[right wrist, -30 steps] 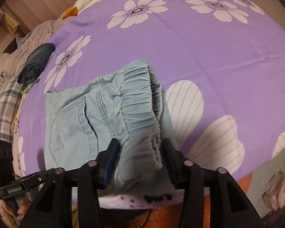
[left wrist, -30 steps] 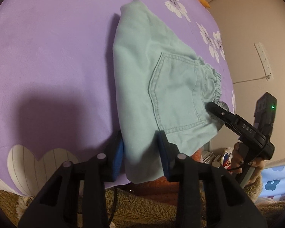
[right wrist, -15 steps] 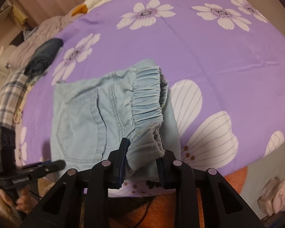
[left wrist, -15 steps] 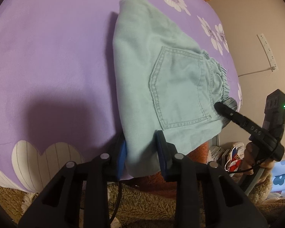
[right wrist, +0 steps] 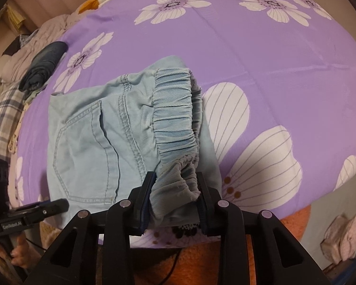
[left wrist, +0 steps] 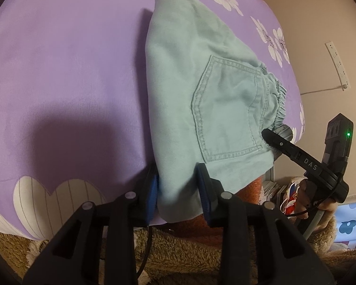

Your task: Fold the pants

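Lying folded on the purple bed, the soft, limp pants (left wrist: 201, 99) are pinched at their near edge by the left hand-held gripper (left wrist: 179, 190) and at the bunched elastic waistband (right wrist: 175, 109) by the right hand-held gripper (right wrist: 174, 194), whose jaws have just been closing, sensible holds for floppy cloth.

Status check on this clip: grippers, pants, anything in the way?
Left gripper shut on pants at near folded edge. Right gripper shut on elastic waistband. Pants folded on purple bedsheet. Nothing in the way.
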Demonstrator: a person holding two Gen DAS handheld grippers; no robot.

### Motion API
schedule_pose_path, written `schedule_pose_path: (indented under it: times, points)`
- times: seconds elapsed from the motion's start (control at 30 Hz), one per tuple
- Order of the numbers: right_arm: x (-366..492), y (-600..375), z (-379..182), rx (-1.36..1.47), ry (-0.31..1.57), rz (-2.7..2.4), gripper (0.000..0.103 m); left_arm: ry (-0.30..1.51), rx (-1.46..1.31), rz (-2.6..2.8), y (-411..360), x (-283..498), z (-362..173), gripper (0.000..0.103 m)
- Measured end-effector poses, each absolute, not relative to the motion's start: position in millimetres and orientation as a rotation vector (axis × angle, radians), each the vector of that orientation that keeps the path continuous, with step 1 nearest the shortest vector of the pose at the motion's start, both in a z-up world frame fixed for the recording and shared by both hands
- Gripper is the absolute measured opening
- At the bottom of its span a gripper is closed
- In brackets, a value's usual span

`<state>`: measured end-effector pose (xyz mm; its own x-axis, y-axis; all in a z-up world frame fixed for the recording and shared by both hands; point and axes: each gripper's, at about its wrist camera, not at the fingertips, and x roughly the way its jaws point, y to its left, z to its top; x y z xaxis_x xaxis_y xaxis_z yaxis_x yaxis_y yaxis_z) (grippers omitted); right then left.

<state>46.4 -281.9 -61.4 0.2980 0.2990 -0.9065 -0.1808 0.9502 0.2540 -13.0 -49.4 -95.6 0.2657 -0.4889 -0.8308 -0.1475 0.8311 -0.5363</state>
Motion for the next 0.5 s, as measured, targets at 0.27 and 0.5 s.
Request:
schedule_pose_path:
  times: [0.27,0.5]
  points:
    - [47.2,-282.7,-61.7,0.115,1.229,0.32,0.031,1.307,-0.586,-0.242,-48.5,-13.4,-95.1,0.034]
    - [46.7,-283.4,-61.4,0.118,1.227,0.321,0.031,1.305,-0.566,-0.232,-52.0,-14.0,-93.2,0.036]
